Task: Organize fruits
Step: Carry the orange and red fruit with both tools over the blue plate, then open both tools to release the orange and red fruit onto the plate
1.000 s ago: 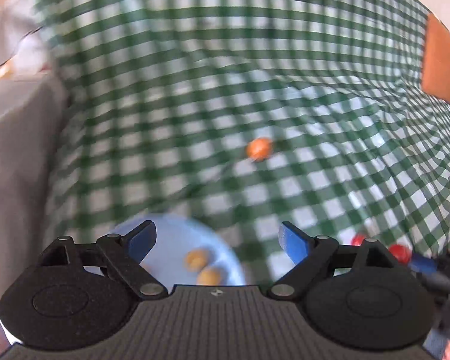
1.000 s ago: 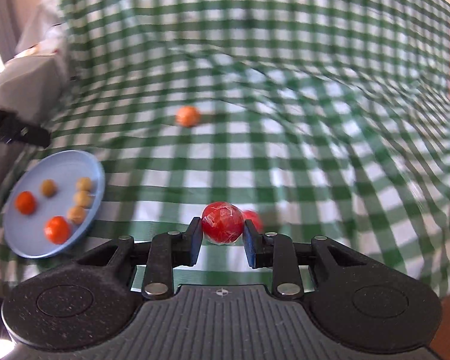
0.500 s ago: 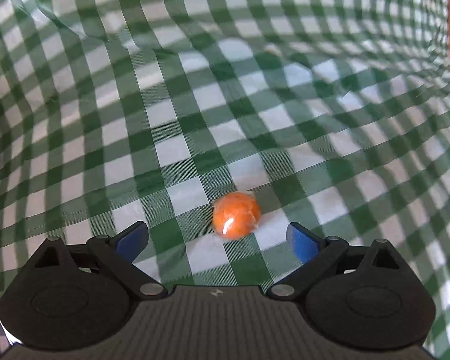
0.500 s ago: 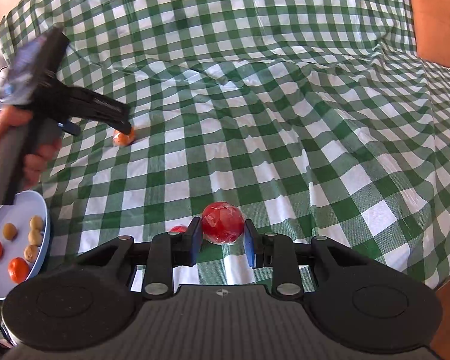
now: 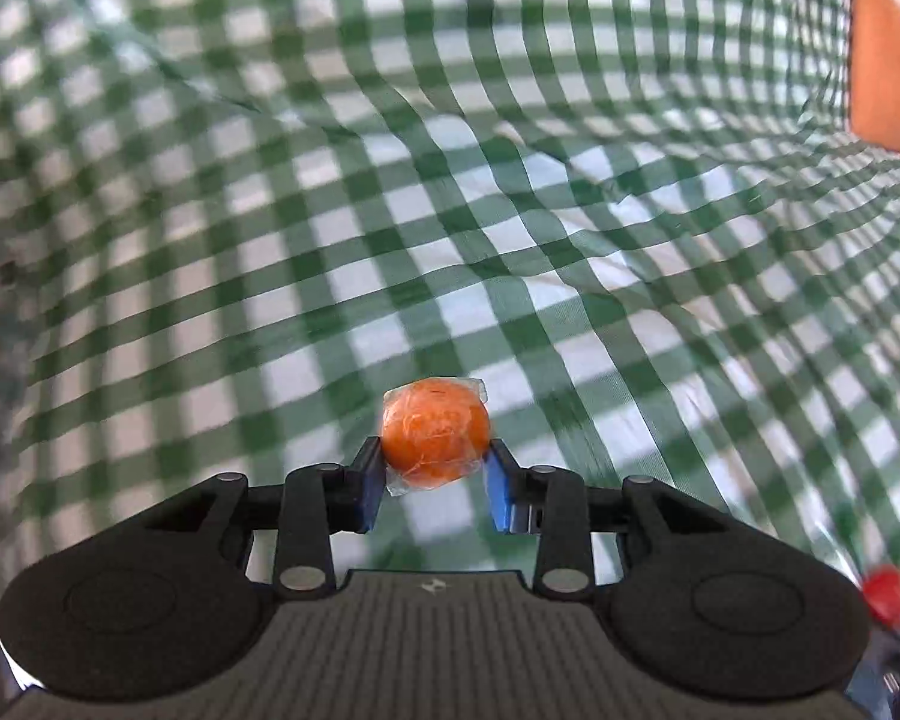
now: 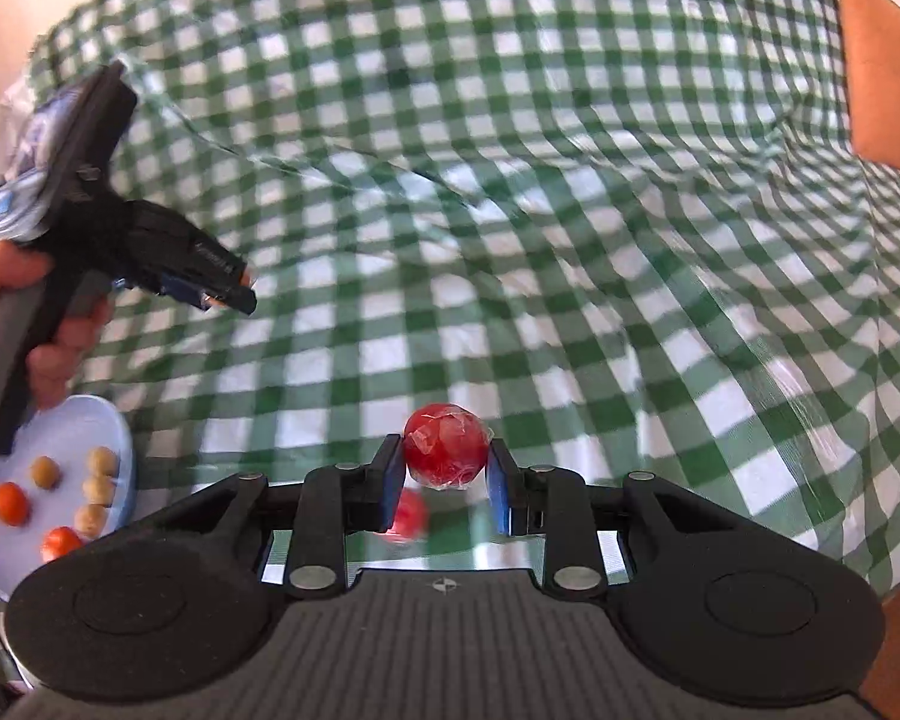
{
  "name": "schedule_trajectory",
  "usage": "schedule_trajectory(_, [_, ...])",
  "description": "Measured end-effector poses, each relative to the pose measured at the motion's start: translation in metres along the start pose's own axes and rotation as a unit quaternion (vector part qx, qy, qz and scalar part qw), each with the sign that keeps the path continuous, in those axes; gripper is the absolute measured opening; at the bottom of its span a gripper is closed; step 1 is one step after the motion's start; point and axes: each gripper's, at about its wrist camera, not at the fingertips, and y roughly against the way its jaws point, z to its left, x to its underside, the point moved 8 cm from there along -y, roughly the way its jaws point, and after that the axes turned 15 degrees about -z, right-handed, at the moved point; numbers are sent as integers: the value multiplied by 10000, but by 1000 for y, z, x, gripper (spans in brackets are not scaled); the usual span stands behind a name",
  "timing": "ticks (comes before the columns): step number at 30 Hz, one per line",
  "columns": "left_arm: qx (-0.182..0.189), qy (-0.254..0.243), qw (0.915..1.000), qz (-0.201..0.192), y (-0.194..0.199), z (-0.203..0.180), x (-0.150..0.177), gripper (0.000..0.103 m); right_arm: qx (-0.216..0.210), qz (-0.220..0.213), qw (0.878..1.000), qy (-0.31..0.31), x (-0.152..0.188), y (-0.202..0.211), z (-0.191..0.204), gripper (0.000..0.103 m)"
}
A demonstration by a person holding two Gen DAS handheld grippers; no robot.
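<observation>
My left gripper (image 5: 433,471) is shut on a plastic-wrapped orange fruit (image 5: 435,441) and holds it above the green checked cloth (image 5: 510,210). My right gripper (image 6: 444,471) is shut on a wrapped red fruit (image 6: 445,447), also above the cloth. A second red fruit (image 6: 408,516) lies on the cloth just below the right fingers. The left gripper also shows in the right wrist view (image 6: 228,288) at the left, over the cloth. A light blue plate (image 6: 114,438) at the lower left holds several small orange and tan fruits.
A person's hand (image 6: 60,354) holds the left gripper's handle near the plate. An orange cushion (image 6: 882,78) sits at the far right edge. The cloth is wrinkled, with folds across its middle. A red fruit (image 5: 885,594) shows at the left wrist view's lower right.
My left gripper closed on the orange fruit and lifted it off the cloth. My right gripper still holds the red fruit and has shifted a little.
</observation>
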Motion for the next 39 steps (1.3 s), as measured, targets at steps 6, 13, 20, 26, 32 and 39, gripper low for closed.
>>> schedule_trajectory(6, [-438, 333, 9985, -63, 114, 36, 44, 39, -544, -207, 9980, 227, -8, 35, 50, 30])
schedule_trajectory(13, [-988, 709, 9926, -45, 211, 78, 105, 39, -1256, -175, 9902, 583, 5, 70, 114, 30])
schedule_trajectory(20, [-1173, 910, 9889, -75, 254, 97, 140, 39, -1675, -83, 9812, 953, 16, 95, 163, 30])
schedule_trajectory(26, [-1178, 1053, 9872, -200, 264, 107, 143, 39, -1833, -7, 9747, 1277, 25, 108, 184, 30])
schedule_trajectory(32, [-1157, 1129, 9866, -214, 259, 109, 143, 39, -1864, 24, 9704, 1534, 30, 110, 194, 30])
schedule_trajectory(39, [-1177, 1029, 9877, -40, 238, 116, 143, 39, -1886, 164, 9682, 1637, 34, 96, 202, 30])
